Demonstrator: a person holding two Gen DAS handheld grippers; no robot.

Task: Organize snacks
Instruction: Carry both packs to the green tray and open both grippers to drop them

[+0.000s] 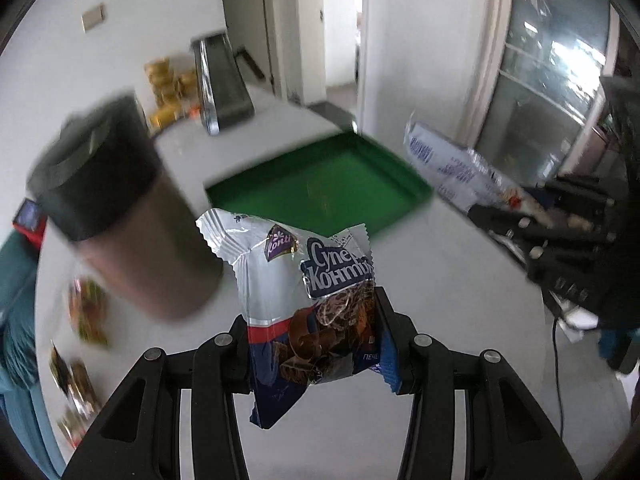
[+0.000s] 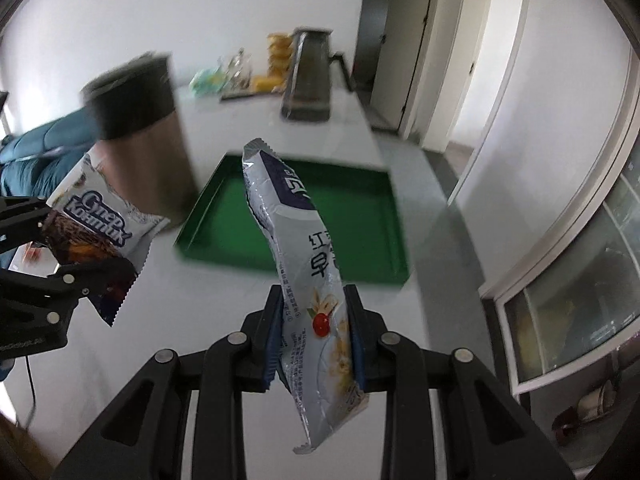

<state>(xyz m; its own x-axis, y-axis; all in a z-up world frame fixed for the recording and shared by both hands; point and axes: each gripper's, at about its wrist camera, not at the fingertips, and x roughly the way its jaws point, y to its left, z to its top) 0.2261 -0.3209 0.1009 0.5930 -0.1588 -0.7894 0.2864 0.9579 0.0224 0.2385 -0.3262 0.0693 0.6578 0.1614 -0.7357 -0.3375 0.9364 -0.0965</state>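
Note:
My left gripper [image 1: 316, 320] is shut on a silver-and-blue chocolate cookie packet [image 1: 296, 280] and holds it above the white table, short of the green tray [image 1: 320, 184]. The packet also shows in the right wrist view [image 2: 100, 216]. My right gripper [image 2: 314, 320] is shut on a long silver oat bar packet [image 2: 304, 248], held upright in front of the green tray [image 2: 296, 224]. That bar also shows in the left wrist view [image 1: 460, 168], to the right of the tray. The tray holds nothing that I can see.
A tall brown tumbler with a black lid [image 1: 120, 208] stands left of the tray, also in the right wrist view [image 2: 144, 128]. Several small wrapped snacks [image 1: 84, 312] lie at the table's left edge. A metal rack [image 1: 224, 84] and yellow packets [image 1: 168, 88] sit at the back.

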